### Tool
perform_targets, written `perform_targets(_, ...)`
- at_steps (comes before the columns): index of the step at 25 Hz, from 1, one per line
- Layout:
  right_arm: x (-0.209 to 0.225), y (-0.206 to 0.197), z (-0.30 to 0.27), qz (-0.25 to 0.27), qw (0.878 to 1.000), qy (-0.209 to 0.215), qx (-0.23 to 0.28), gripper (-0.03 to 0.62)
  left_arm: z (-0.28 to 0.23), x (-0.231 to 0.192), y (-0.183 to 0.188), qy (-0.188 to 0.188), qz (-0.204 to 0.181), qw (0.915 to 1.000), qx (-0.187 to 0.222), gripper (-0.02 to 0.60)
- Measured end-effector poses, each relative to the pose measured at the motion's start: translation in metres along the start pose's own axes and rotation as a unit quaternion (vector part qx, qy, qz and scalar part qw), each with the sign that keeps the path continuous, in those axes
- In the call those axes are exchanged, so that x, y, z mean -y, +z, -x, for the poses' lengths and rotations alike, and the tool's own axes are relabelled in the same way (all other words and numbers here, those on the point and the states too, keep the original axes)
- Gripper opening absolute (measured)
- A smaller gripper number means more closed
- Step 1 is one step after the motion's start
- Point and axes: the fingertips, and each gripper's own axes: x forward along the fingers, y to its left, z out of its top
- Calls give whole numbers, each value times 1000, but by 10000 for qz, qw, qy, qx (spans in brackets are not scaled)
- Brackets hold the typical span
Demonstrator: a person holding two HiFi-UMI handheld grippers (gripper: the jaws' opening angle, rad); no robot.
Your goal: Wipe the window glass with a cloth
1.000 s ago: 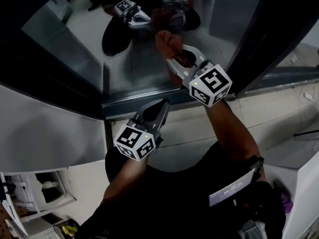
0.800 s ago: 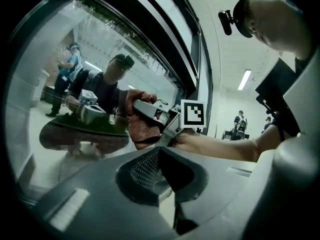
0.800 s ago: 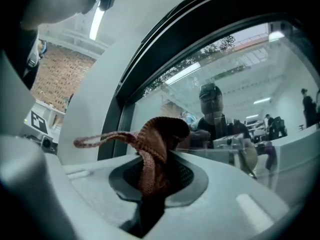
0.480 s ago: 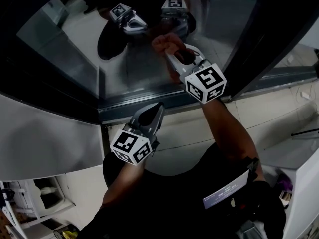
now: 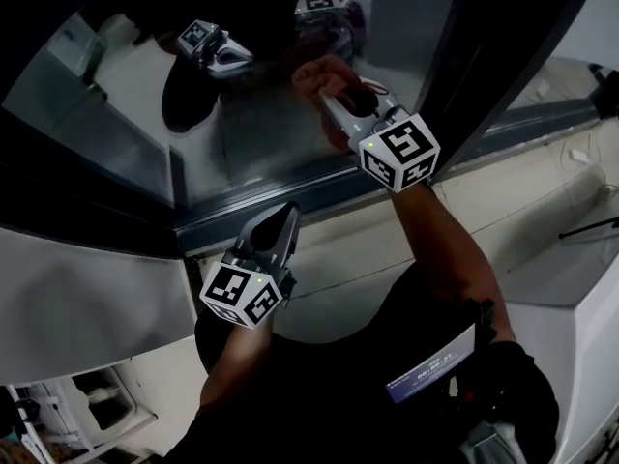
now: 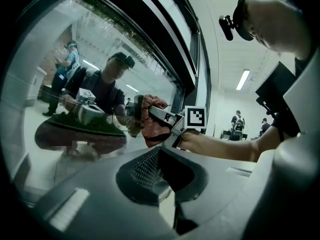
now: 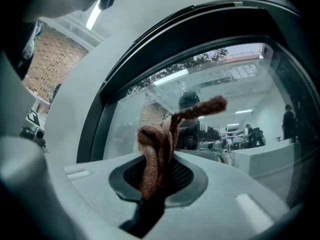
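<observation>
A reddish-brown cloth point(image 5: 325, 73) is bunched against the window glass point(image 5: 242, 133), and my right gripper point(image 5: 337, 93) is shut on it. In the right gripper view the cloth point(image 7: 154, 156) stands up out of the shut jaws, right in front of the glass point(image 7: 230, 89). My left gripper point(image 5: 284, 217) hangs lower, near the bottom sill, apart from the glass, shut with nothing in it. From the left gripper view, past its own joined jaws point(image 6: 161, 156), the cloth point(image 6: 154, 124) and the right gripper point(image 6: 167, 118) press on the pane point(image 6: 75, 59).
A dark upright frame post point(image 5: 484, 66) bounds the pane on the right, and a dark sill point(image 5: 290, 193) runs below it. The glass mirrors both grippers and the person. Pale wall lies under the sill, with a white cabinet point(image 5: 592, 356) at the right.
The right gripper keeps the cloth on the glass and has edged slightly up. The left gripper has drifted down and left in the view, which has itself tilted.
</observation>
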Motion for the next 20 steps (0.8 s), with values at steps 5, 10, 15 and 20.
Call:
perform_targets(5,24,0,17,80,9998,-206,-11,41,-3,2,-3,-33,-5,10000,-51,17)
perform_targets(10,51,-3,37,129,9990,-427,-55,40,-4,1,-7,-31,-12,10000,-55,17)
perform_targets(15,82,-6,58,149,9971,-736,-104,40,-5,3,-6,2,-12,9999,-123,17)
perform_targets(20,112,-8,77,83,9944,-1047,-122,41,-6,4,-10,-25,-11,9999,-134,17)
